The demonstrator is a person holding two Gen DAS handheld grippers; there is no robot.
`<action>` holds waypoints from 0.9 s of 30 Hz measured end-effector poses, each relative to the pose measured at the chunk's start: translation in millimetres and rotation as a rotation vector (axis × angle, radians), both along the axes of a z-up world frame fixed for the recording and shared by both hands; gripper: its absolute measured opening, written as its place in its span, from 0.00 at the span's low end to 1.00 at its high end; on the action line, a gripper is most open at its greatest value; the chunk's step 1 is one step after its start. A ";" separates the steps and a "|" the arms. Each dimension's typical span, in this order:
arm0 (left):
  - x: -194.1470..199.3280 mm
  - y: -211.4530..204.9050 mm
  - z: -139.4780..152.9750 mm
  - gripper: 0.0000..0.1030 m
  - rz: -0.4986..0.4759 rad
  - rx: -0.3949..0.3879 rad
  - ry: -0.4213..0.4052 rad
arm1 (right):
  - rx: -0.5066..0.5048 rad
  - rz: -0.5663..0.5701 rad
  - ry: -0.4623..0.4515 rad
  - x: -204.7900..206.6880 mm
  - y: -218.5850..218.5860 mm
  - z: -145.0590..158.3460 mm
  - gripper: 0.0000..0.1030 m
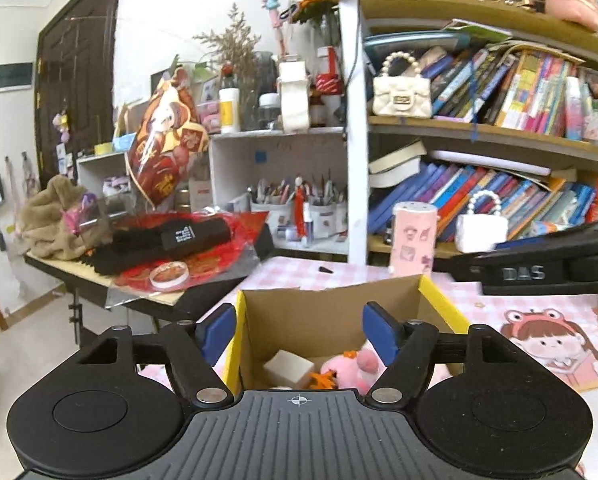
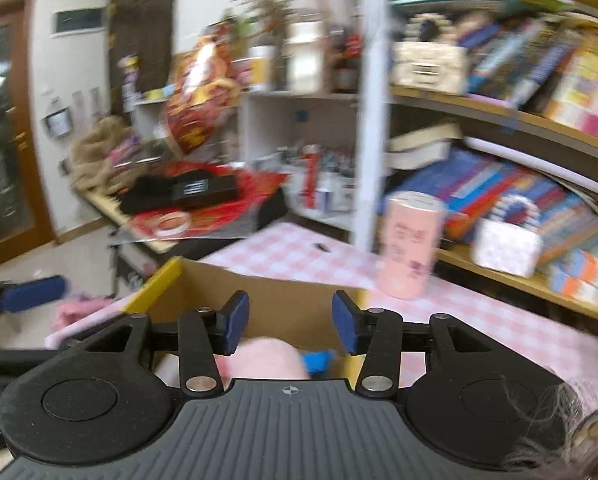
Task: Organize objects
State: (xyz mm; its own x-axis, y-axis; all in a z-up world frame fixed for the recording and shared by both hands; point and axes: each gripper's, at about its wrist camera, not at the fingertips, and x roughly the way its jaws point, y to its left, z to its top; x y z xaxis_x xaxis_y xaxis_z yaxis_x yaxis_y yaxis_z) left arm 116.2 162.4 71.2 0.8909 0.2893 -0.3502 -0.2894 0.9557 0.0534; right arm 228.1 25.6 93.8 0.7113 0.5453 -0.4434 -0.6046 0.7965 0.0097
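Your right gripper [image 2: 287,322] hangs over the cardboard box [image 2: 283,292], its blue pads parted with nothing between them. Below them a pink plush [image 2: 267,360] lies in the box. A pink canister [image 2: 409,246] stands on the checked tablecloth [image 2: 299,252] beyond.

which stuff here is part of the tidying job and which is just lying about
Job: cardboard box; pink plush toy and white block inside it; pink canister on the table.
Lying about: shelf books, white pearl-handled bag, tape roll.
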 end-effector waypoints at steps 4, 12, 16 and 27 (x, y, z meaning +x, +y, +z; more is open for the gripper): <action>-21.9 -5.5 -0.3 0.78 -0.030 0.002 0.003 | 0.009 -0.138 0.016 -22.5 -32.6 -8.7 0.43; -62.2 -28.0 -23.8 0.81 -0.138 -0.009 0.076 | 0.018 -0.382 0.116 -96.9 -84.7 -46.0 0.42; -79.8 -48.5 -40.9 0.81 -0.209 -0.017 0.130 | -0.012 -0.485 0.160 -142.1 -102.4 -69.0 0.43; -113.3 -92.9 -65.9 0.88 -0.299 0.004 0.212 | -0.055 -0.657 0.225 -219.4 -129.7 -101.5 0.46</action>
State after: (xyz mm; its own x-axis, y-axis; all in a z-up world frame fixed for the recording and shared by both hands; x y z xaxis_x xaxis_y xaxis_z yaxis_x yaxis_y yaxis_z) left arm 2.9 69.5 5.3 0.8440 0.0294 -0.5356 0.0203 0.9960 0.0866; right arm 8.7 -104.1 -7.7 0.7737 0.0055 -0.6335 0.0153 0.9995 0.0274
